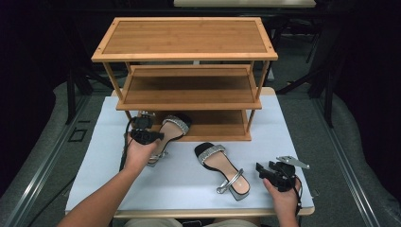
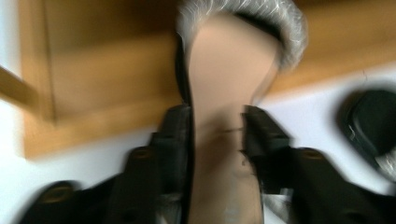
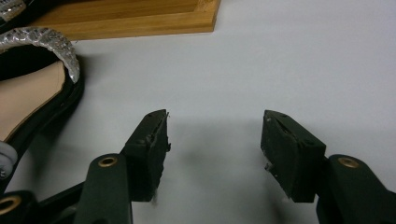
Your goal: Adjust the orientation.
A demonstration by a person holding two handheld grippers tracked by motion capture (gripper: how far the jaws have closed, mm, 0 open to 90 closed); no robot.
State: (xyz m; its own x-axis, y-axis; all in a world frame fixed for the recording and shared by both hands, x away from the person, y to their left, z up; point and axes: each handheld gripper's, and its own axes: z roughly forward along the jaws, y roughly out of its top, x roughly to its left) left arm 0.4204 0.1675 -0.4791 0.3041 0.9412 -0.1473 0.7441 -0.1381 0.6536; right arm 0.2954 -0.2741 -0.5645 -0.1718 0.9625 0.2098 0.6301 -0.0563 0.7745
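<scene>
Left of centre in the high view, the left gripper (image 1: 147,136) clamps the beige sole of a black sandal with a silver strap (image 1: 171,130), whose toe lies on the bottom shelf of the three-tier bamboo shoe rack (image 1: 189,90). At lower right, the right gripper (image 3: 214,144) hovers wide apart over the white table cover (image 1: 179,179), beside the matching second sandal (image 1: 222,168).

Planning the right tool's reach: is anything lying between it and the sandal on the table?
Nothing visible. The right tool is open over bare white table cover, and the sandal lies just beside it, uncovered.
</scene>
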